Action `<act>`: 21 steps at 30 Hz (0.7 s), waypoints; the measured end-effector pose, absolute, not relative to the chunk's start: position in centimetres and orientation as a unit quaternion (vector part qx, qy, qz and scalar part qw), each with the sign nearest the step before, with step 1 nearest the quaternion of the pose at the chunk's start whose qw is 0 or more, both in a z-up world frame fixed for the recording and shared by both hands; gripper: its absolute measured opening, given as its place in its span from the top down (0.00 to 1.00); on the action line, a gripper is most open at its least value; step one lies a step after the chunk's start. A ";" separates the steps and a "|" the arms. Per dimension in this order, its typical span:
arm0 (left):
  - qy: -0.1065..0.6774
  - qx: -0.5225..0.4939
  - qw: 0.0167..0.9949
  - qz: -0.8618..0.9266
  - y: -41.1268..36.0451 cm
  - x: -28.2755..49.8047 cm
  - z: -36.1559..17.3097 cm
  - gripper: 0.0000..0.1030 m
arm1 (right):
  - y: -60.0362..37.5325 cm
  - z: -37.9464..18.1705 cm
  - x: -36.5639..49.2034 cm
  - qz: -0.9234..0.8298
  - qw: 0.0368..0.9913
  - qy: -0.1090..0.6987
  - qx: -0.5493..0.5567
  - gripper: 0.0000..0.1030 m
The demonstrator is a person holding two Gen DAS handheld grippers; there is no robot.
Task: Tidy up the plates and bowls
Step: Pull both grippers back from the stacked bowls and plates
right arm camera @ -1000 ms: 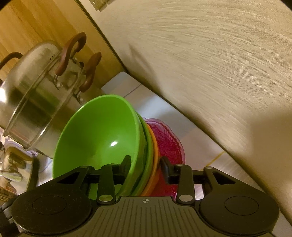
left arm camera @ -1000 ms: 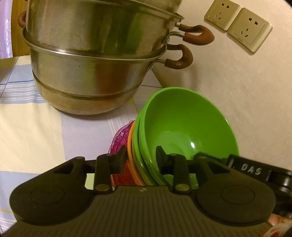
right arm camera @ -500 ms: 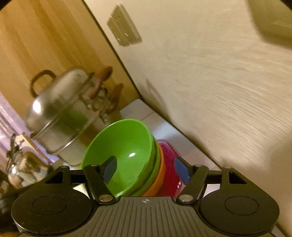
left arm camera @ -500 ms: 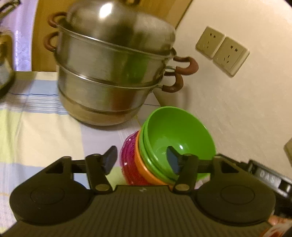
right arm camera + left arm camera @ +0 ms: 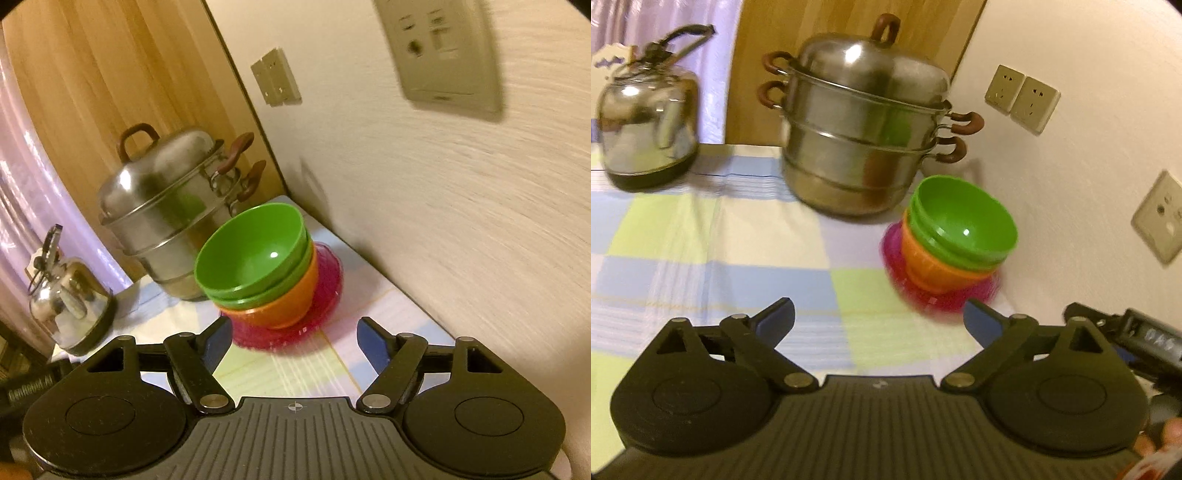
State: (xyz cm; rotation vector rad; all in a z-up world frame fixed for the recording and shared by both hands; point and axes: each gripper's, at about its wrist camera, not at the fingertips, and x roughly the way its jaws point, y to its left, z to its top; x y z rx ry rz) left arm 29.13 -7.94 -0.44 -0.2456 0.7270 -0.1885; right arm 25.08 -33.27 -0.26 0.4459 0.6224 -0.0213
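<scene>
So both of my grippers are hanging over the checked tablecloth [image 5: 701, 229] with nothing in them. The left gripper [image 5: 879, 319] has its fingers spread wide, and the right gripper [image 5: 293, 338] is splayed out the same way, empty gap between the tips.

The stack sits in the back corner by the wall [image 5: 1089, 166]. The green bowl [image 5: 964, 218] is on top, nested in a second green bowl [image 5: 291, 286] whose rim just peeks out below it. Under those comes the orange bowl [image 5: 934, 266], and the whole lot rests on the pink plate [image 5: 908, 284] flat on the cloth. From the right wrist view the pile lies just ahead of the fingertips, not touching them; from the left wrist view it's ahead and off to the right side.

Just behind the bowls is the big steel steamer pot [image 5: 864, 147] with its lid on and brown handles, close to the stack, though I can't tell if they touch. Further left on the cloth there's a shiny kettle [image 5: 646, 129], well apart from the bowls. A double wall socket [image 5: 1021, 98] is above the pot's handles and another socket [image 5: 1160, 218] nearer to me. Things are a bit blurry.
</scene>
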 end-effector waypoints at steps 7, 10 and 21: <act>0.337 -0.077 0.935 -0.079 -7.4 21.9 -0.5 0.03 | -32.8 -1.2 18.8 -0.028 0.921 0.323 0.216 0.26; 0.333 -0.073 0.937 -0.076 -7.2 19.0 -0.3 0.02 | -32.5 -1.2 16.0 -0.037 0.923 0.324 0.206 0.26; 0.353 -0.057 0.932 -0.053 -7.1 10.1 1.2 0.02 | -31.2 -0.7 8.6 -0.023 0.916 0.359 0.175 0.25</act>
